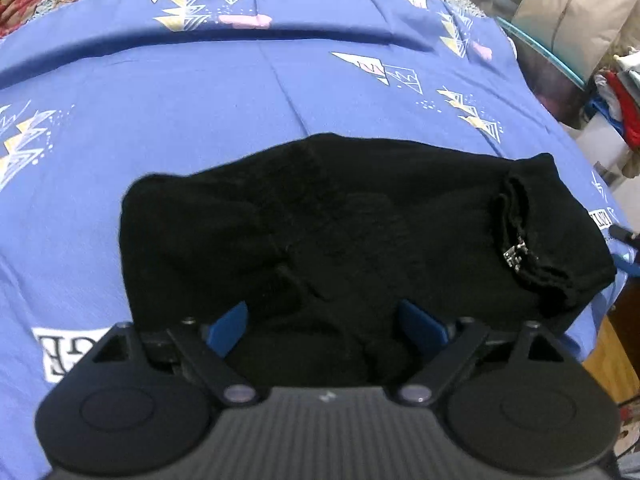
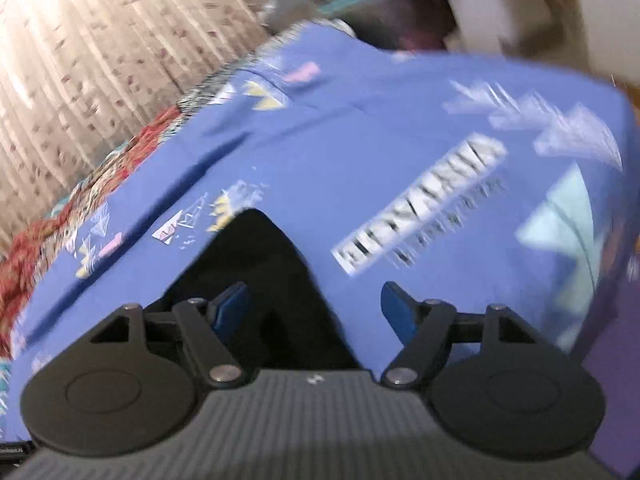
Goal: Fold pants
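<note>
Black pants (image 1: 340, 216) are lying bunched on the blue sheet (image 1: 200, 112), right in front of the left gripper (image 1: 326, 320). That gripper is hanging just over their near edge, its blue fingers (image 1: 230, 328) spread wide with dark cloth showing between them, and whether any fold is caught is not clear. The pants are sitting in a crumpled, roughly folded heap, a ribbed hem with a small metal piece turned up at their right end. Over in the right wrist view, the right gripper (image 2: 316, 312) is also gaping wide, gripping nothing, with one corner of the pants (image 2: 256, 264) poking up by its left finger. That view is smearing badly; the sheet's lettering is unreadable.
</note>
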The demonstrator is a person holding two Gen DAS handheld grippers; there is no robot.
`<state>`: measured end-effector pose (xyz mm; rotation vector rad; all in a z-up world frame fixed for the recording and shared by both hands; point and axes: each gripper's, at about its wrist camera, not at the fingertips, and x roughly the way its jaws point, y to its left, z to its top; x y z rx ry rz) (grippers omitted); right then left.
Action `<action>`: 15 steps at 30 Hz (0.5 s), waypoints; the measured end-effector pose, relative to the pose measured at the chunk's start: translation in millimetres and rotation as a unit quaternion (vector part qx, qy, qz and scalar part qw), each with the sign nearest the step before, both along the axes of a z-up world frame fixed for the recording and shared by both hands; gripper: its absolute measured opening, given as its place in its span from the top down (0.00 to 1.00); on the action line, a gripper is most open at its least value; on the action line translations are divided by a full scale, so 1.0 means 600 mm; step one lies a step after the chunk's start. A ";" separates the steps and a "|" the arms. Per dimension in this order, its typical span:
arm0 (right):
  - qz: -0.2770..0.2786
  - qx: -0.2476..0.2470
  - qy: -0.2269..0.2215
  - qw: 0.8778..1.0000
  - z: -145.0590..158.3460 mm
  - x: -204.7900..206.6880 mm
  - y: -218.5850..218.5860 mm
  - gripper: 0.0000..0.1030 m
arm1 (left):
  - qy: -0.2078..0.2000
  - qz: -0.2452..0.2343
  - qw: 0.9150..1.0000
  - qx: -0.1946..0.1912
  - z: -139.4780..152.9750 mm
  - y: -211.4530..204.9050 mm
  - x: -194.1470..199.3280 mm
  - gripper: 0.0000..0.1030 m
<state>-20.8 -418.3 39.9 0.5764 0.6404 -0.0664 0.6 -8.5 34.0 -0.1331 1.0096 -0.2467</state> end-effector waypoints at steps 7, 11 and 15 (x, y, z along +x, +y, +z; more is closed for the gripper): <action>0.056 0.003 0.022 0.998 -0.014 0.014 0.031 0.75 | -0.072 -0.012 0.996 -0.057 0.117 0.009 -0.011 0.07; 0.097 0.024 -0.006 0.995 0.018 0.011 0.067 0.84 | -0.081 -0.047 0.989 -0.118 0.161 -0.027 0.006 0.02; 0.188 -0.046 -0.074 0.978 0.079 -0.009 0.164 0.84 | -0.047 -0.102 0.981 -0.160 0.169 -0.099 0.055 0.00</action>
